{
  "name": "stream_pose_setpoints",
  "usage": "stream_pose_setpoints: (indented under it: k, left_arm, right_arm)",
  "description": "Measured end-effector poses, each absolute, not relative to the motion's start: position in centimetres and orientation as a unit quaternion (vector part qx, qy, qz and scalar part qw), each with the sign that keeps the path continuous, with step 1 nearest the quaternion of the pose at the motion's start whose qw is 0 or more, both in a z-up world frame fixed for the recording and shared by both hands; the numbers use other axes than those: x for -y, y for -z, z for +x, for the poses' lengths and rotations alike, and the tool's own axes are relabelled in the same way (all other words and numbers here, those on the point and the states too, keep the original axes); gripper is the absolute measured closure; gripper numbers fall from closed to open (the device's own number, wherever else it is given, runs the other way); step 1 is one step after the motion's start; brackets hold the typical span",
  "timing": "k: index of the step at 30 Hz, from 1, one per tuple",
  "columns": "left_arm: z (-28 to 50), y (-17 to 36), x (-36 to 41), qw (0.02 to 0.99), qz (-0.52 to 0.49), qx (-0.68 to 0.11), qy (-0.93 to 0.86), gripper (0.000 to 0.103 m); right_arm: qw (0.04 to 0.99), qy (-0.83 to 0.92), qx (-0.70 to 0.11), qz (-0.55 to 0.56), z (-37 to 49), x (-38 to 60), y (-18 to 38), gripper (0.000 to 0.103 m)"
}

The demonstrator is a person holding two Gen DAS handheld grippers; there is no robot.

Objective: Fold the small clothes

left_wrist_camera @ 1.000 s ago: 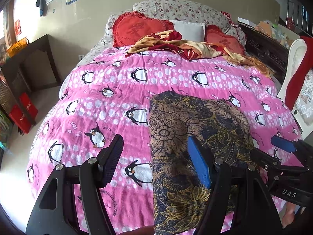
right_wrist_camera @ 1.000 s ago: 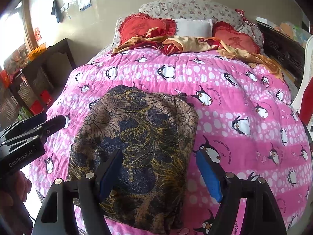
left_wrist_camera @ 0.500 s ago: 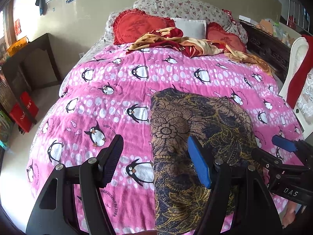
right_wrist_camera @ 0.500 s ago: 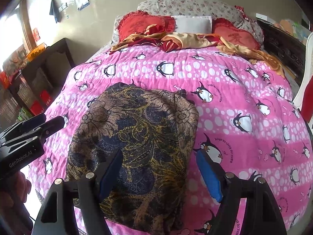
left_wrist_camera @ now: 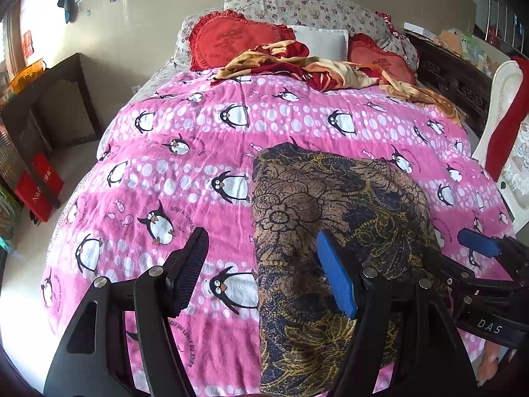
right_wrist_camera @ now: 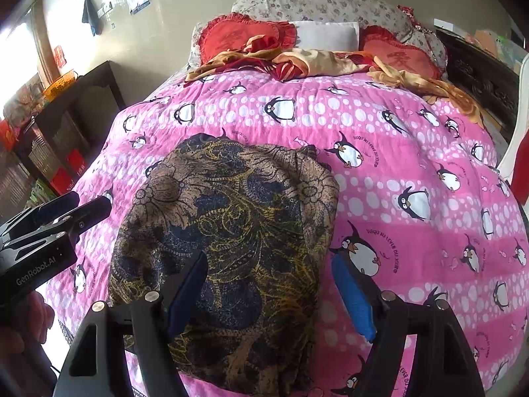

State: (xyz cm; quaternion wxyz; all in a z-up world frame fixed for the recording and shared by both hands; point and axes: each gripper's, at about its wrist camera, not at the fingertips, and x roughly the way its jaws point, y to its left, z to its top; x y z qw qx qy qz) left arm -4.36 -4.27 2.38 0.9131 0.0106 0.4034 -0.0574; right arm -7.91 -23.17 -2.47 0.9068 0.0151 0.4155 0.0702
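Lying on the blanket (left_wrist_camera: 198,172), the garment (left_wrist_camera: 330,198) sits beneath both gaping tools.

Daylight floods in from my left, blowing out the window (right_wrist_camera: 20,53) to white in my right view and putting glare on the wall (left_wrist_camera: 139,33). The quilt (left_wrist_camera: 198,152) is bright and sharp, with soft shadows. Both views bulge: straight lines bend toward dark, vignetted corners. My right view looks hazier and more washed out.
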Motion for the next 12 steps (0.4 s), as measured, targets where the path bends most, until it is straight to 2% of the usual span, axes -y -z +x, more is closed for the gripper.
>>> stream_pose_setpoints:
  k: [12]
  left_arm:
    - [-3.74, -1.86, 3.63, 0.917, -0.001, -0.391, 0.081, 0.035]
  right_arm:
    - [0.904, -0.072, -0.42, 0.022, -7.34, 23.08, 3.25, 0.028]
